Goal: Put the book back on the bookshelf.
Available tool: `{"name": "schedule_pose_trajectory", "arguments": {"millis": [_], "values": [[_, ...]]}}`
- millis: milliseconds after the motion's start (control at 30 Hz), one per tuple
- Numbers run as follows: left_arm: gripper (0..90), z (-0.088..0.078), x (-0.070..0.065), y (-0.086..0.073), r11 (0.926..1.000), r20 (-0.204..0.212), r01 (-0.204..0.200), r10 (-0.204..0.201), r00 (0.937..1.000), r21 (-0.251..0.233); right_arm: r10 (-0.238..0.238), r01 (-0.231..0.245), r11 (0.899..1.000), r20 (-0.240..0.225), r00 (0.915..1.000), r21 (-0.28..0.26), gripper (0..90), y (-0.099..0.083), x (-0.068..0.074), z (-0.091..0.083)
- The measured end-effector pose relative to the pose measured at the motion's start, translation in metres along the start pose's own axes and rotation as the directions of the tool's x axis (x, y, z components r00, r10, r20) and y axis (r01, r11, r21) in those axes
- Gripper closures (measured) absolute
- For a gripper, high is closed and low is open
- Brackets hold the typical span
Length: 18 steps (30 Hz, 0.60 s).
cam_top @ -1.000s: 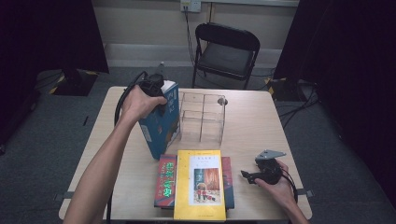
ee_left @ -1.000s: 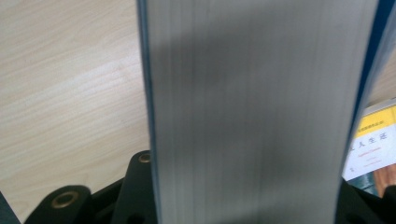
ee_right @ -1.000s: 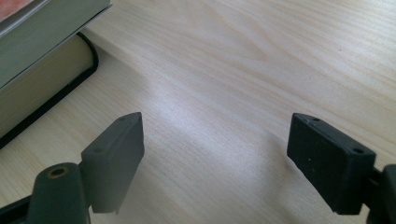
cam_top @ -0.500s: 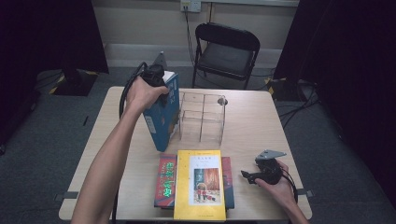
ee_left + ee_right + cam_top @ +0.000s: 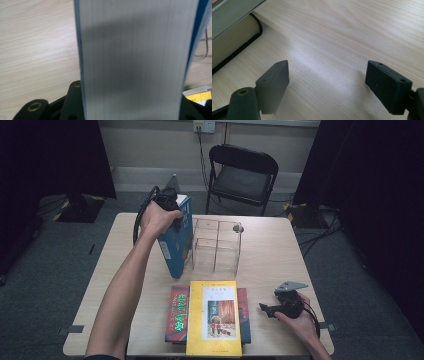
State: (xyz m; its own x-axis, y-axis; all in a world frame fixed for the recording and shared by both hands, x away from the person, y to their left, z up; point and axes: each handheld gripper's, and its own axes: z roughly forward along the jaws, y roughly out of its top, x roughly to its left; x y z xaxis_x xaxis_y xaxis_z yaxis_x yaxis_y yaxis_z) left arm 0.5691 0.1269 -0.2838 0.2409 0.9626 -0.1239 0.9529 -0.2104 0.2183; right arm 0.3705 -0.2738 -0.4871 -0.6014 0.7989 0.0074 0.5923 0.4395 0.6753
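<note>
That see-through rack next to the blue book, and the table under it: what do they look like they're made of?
The rack looks like clear acrylic or similar plastic: glossy, and the table shows through its walls and dividers. The table looks like pale wood or wood-look laminate, matt, with fine grain lines in both gripper views. The blue book, held by the left gripper, shows paper page edges.

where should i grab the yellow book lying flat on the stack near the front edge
Take the yellow book by its right long edge, coming in level from the right gripper side. It lies flat on a red book, so its edges overhang slightly and the open jaws could slip over and under the cover there.
</note>
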Motion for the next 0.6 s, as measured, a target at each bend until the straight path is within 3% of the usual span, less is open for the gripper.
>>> {"name": "schedule_pose_trajectory", "arguments": {"millis": [167, 267, 500, 600], "values": [[61.6, 0.0027, 0.0001, 0.0022, 0.9997, -0.015, 0.015, -0.016, 0.9998, -0.018, -0.002, 0.002, 1.000, -0.003, 1.0000, 0.003, 19.4, 0.0000, 0.0011, 0.0004], [61.4, 0.0043, 0.0001, 0.0030, 1.0000, -0.018, 0.004, -0.004, 0.9998, -0.003, -0.004, 0.004, 1.000, -0.006, 1.0000, 0.003, 19.6, 0.0002, 0.0017, 0.0006], [61.3, 0.0062, -0.0004, 0.0033, 0.9991, -0.028, 0.043, -0.043, 0.9987, 0.001, -0.007, 0.007, 1.000, -0.009, 0.9999, 0.002, 20.2, -0.0005, 0.0030, -0.0013], [61.3, 0.0051, -0.0025, 0.0023, 0.9983, -0.031, 0.052, -0.051, 0.9982, 0.025, -0.006, 0.006, 1.000, -0.010, 0.9999, 0.003, 20.2, -0.0008, 0.0023, -0.0012]]}}
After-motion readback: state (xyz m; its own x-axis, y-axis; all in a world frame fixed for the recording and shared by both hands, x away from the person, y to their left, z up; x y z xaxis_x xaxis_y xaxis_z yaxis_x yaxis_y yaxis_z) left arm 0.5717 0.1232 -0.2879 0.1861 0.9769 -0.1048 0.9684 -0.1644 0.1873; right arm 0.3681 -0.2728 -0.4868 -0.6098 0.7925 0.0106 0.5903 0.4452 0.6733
